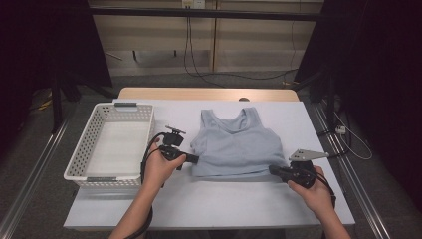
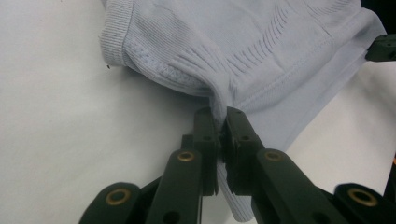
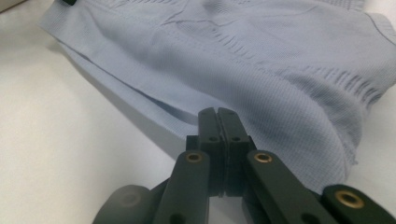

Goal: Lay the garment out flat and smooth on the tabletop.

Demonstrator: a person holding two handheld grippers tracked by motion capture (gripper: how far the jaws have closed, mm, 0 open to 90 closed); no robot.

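The pale blue tank top [image 1: 234, 144], soft, light and apt to sag, lies flat mid-table beside the white basket [image 1: 112, 144], its hem corners the sensible holds: the left gripper [image 2: 219, 122] pinches one, the right gripper [image 3: 217, 116] is clenched on the other.

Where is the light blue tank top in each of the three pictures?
High view: the tank top lies mid-table, right of the white basket, its bottom corners at the two grippers.
Left gripper view: it spreads across the top, a fold pinched in the jaws.
Right gripper view: it covers the upper right, its hem running down to the shut jaws.
Shared landmark: the stitched bottom hem on the white table.
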